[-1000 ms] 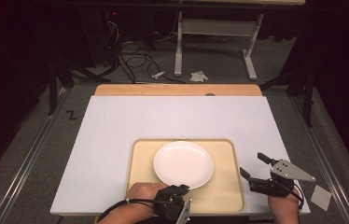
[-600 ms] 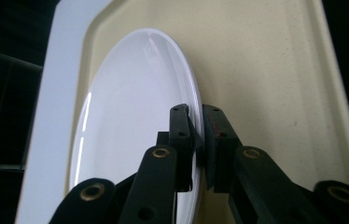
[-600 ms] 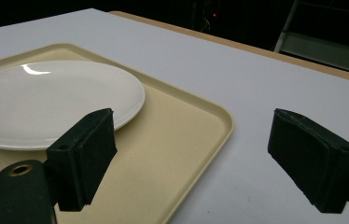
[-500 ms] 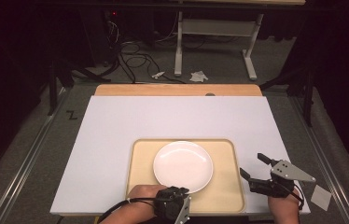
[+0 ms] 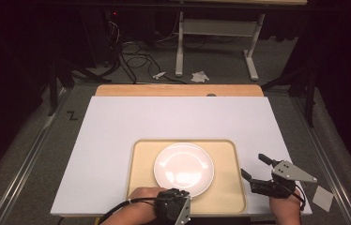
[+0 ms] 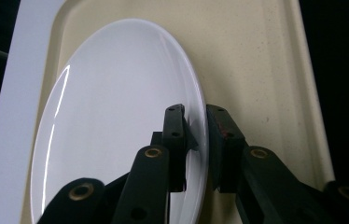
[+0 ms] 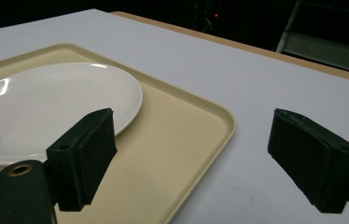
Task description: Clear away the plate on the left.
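The left tool (image 6: 195, 140) grips the near rim of the plate (image 5: 183, 168), apparently not yet lifted off the tray (image 5: 227, 194), while the right tool (image 5: 257, 169) waits open near the bench's (image 5: 117, 126) front-right corner.

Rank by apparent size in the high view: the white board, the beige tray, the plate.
1. White board
2. Beige tray
3. Plate

Each lies within the one before, so camera nearness leaves this order sure.
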A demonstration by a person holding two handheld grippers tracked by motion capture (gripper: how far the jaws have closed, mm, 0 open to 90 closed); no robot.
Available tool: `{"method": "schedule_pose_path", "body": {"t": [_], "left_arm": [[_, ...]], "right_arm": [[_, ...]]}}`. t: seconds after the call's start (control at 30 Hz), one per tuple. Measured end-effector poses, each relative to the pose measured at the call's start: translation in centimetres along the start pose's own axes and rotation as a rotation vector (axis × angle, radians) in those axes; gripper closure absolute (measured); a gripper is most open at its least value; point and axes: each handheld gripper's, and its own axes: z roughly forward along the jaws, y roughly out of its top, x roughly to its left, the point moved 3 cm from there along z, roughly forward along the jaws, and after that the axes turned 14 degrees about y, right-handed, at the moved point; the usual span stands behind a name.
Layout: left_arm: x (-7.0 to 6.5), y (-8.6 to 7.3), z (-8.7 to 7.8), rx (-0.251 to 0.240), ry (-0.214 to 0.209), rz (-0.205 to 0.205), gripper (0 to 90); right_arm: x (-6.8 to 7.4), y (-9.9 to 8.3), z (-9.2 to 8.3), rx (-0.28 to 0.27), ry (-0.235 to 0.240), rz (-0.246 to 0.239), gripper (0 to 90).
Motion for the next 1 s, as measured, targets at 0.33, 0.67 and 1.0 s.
{"method": "schedule_pose_path", "body": {"t": [0.33,0.67,1.0], "left_arm": [[0.6,0.0,-0.4,-0.013,-0.004,-0.041,66.1],[1.8,0.1,-1.7,-0.063,0.003,-0.086,51.6],[3.9,-1.3,-2.6,-0.056,0.055,-0.153,42.0]], "right_arm": [[0.0,0.0,0.0,0.001,0.001,-0.003,16.1],[0.1,0.0,0.0,0.001,-0.001,0.000,16.0],[0.1,0.0,0.0,0.000,-0.001,0.000,16.1]]}}
